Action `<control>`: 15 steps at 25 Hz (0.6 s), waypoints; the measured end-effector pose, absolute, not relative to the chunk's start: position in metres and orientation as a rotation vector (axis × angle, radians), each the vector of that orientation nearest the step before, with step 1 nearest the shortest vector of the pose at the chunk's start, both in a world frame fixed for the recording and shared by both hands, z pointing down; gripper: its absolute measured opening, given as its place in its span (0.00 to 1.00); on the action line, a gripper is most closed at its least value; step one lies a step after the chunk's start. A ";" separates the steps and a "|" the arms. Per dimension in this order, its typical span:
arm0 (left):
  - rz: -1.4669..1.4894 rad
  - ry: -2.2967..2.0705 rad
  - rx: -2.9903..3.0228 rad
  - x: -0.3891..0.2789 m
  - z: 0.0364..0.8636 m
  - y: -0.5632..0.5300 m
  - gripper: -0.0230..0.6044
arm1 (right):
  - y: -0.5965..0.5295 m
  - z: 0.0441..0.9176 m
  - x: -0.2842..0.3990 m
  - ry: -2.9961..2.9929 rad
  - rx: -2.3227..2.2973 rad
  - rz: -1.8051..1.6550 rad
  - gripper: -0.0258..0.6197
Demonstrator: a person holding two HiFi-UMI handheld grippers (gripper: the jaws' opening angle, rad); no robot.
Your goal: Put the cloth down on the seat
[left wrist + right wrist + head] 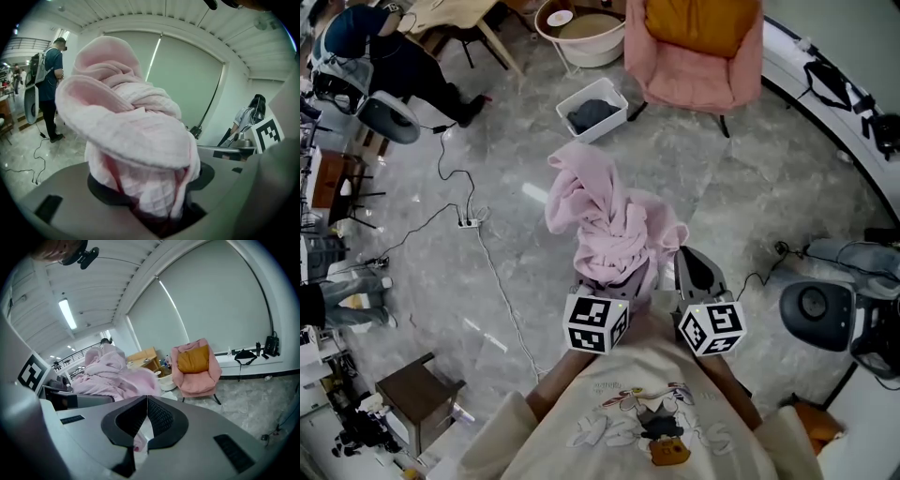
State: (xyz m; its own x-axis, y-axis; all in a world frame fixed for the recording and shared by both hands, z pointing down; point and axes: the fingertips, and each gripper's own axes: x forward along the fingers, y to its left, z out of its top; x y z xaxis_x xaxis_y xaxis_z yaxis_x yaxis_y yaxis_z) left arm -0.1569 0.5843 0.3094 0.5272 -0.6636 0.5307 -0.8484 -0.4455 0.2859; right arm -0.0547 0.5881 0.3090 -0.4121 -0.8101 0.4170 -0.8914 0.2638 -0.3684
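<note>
A bunched pink cloth [605,220] hangs in the air over the grey floor, in front of me. My left gripper [605,281] is shut on the cloth's lower part, and the cloth [136,126] fills the left gripper view and hides the jaw tips [150,197]. My right gripper [692,267] sits just right of the cloth; its jaws [146,401] meet at the tips with a thin pink fold pinched between them. The pink armchair [694,56] with an orange cushion [703,23] stands farther ahead, its seat [194,380] bare in front of the cushion.
A white bin [592,110] with dark fabric and a round basin [581,33] stand left of the chair. A cable and power strip [469,222] lie on the floor at left. A person [384,56] is at far left, a small brown stool [417,394] at lower left.
</note>
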 end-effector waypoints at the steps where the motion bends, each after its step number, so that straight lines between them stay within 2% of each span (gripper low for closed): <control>1: 0.457 -1.215 2.249 -0.154 0.310 0.576 0.53 | 0.581 0.310 -0.055 -2.379 1.610 0.851 0.07; 4: 0.436 -1.183 2.274 -0.155 0.302 0.541 0.53 | 0.546 0.307 -0.068 -2.367 1.585 0.851 0.07; 9: 0.429 -1.176 2.302 -0.193 0.275 0.463 0.53 | 0.461 0.283 -0.111 -2.334 1.574 0.849 0.07; 15: 0.431 -1.202 2.328 -0.199 0.288 0.453 0.53 | 0.449 0.295 -0.109 -2.353 1.608 0.819 0.07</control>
State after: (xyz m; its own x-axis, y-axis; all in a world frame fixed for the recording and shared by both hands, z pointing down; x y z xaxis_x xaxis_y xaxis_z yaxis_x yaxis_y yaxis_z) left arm -0.1987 0.4528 0.2884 0.5641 -0.6717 0.4801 -0.8238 -0.4978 0.2714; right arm -0.1089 0.4490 0.2952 -0.4012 -0.8054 0.4363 -0.9022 0.2652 -0.3401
